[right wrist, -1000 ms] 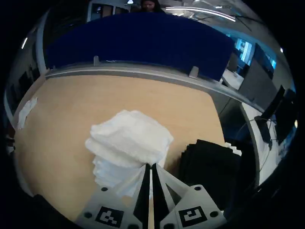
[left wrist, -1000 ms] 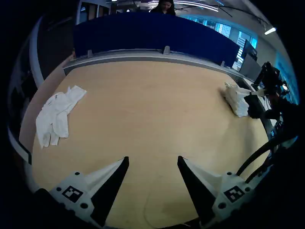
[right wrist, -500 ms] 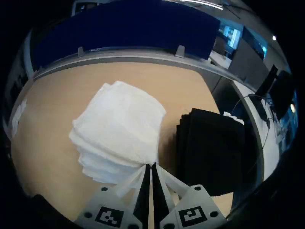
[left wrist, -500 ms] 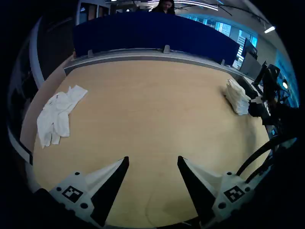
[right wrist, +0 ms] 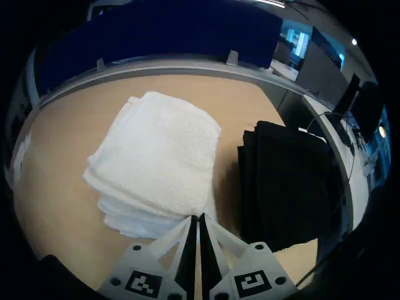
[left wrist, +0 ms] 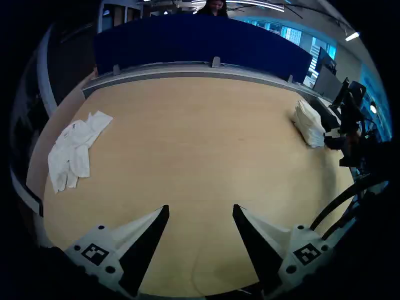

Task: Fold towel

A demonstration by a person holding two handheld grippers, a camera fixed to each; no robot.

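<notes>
From the left gripper view, a pale wooden desk (left wrist: 200,140) runs up to a blue partition (left wrist: 200,42) along its far edge, with a person (left wrist: 215,6) standing behind it. Dark monitors (left wrist: 350,95) crowd the right end of the partition. The left gripper (left wrist: 200,207) hangs low over bare wood, well back from the partition, its fingers spread wide with nothing between them. A crumpled white towel (left wrist: 75,150) lies loose on the desk off the partition's left end. A stack of folded white towels (left wrist: 308,124) sits near its right end.

In the right gripper view, the same partition (right wrist: 165,35) closes off the desk (right wrist: 60,200). The stack of folded white towels (right wrist: 160,155) rests flat on the near side of it. A pile of folded black cloth (right wrist: 290,185) lies just beside the stack, toward the partition's right end. The right gripper (right wrist: 197,217) points at the partition, fingers pressed together, tips at the white stack's near edge. I cannot tell whether any cloth is caught between them.
</notes>
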